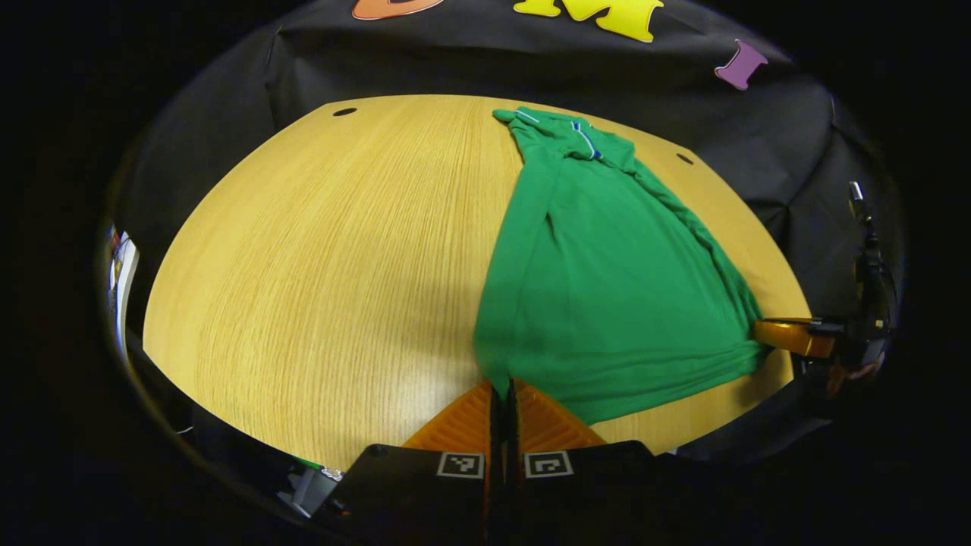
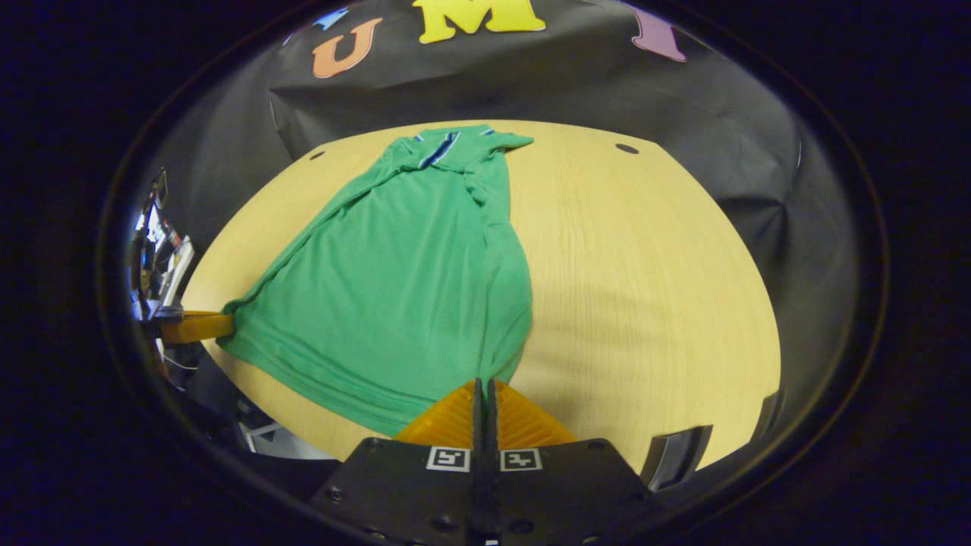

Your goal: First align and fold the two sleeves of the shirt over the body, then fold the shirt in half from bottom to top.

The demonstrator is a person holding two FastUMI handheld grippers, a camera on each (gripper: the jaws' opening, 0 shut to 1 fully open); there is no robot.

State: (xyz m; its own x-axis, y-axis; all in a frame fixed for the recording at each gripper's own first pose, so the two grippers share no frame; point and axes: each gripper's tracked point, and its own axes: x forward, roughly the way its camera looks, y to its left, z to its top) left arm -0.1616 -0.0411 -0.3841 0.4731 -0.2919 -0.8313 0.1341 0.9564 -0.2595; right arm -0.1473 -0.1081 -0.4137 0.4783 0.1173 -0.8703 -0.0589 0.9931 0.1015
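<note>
1. Shirt [image 1: 607, 288]: one, green, lying on one wooden table [image 1: 326, 265].
2. Grippers: two. The left gripper [image 1: 501, 390] shows at the bottom of the left gripper view and the right gripper [image 2: 482, 387] at the bottom of the right gripper view.
3. Each gripper also appears in the other's view, at the far hem corner: the right gripper [image 1: 766, 334] at the right edge of the left gripper view, the left gripper [image 2: 224, 324] at the left edge of the right gripper view.
4. Left gripper jaws are pressed together with the shirt's near hem corner pinched between them.
5. Right gripper jaws are likewise closed, clamping the other hem corner.
6. The shirt stretches from the two held corners at the table's near edge to its collar [image 2: 440, 148] near the far edge.
7. Collar carries thin white and blue trim.
8. Both long sides of the shirt are folded inward, leaving a narrow shape that tapers toward the collar; the folded edges are bunched and wrinkled near the shoulders.
9. Hem is pulled fairly taut between the grippers.
10. Table holes: two small dark ones [image 2: 626, 149] near the far corners.
</note>
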